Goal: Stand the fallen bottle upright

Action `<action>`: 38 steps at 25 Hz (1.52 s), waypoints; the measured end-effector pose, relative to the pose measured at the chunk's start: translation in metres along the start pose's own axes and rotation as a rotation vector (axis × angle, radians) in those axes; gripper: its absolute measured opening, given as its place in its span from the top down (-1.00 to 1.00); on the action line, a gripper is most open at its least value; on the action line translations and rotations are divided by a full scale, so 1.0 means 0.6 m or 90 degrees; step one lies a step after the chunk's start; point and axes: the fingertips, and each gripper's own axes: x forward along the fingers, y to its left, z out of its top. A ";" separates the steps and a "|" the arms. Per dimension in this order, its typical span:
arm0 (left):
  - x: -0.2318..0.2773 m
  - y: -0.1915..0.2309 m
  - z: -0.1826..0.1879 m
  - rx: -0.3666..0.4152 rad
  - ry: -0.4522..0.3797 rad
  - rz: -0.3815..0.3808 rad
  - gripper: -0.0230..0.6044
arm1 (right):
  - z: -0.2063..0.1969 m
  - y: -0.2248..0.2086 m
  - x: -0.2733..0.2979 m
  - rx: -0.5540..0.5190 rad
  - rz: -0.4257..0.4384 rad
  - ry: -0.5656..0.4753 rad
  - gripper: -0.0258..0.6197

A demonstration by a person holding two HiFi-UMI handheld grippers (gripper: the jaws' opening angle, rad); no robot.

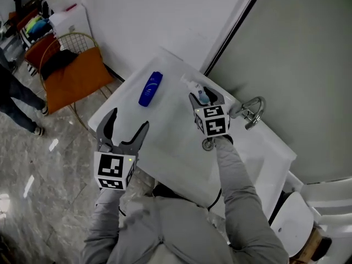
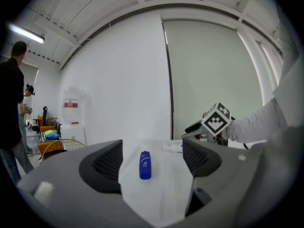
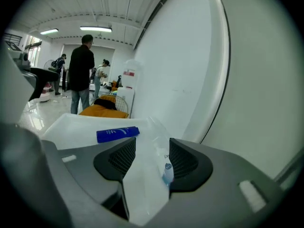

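The person wore a light grey long-sleeved top (image 1: 165, 230), its left sleeve (image 1: 104, 224) and right sleeve (image 1: 242, 191) softly creased. The left gripper (image 1: 129, 118) and right gripper (image 1: 206, 96) were dark grey, each with two curved jaws lined with black grid-textured pads (image 2: 107, 161). Each bore a white marker cube (image 1: 114, 171) printed with black squares. A thin black cable (image 1: 218, 196) ran beside the right sleeve.

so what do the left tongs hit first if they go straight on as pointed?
Likely the dark blue plastic bottle lying flat on the white table, centred between the open left tongs; nothing shows before it, depth unclear.
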 end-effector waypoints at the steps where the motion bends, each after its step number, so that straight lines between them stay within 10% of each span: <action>1: 0.005 0.004 -0.002 -0.001 0.005 0.005 -0.42 | -0.003 -0.005 0.018 -0.014 0.004 0.014 0.26; 13: 0.041 0.040 -0.033 -0.012 0.051 0.033 -0.42 | -0.071 -0.028 0.171 -0.170 0.047 0.166 0.26; 38: 0.078 0.056 -0.026 -0.015 0.036 0.033 -0.42 | -0.155 -0.025 0.235 -0.255 0.181 0.367 0.25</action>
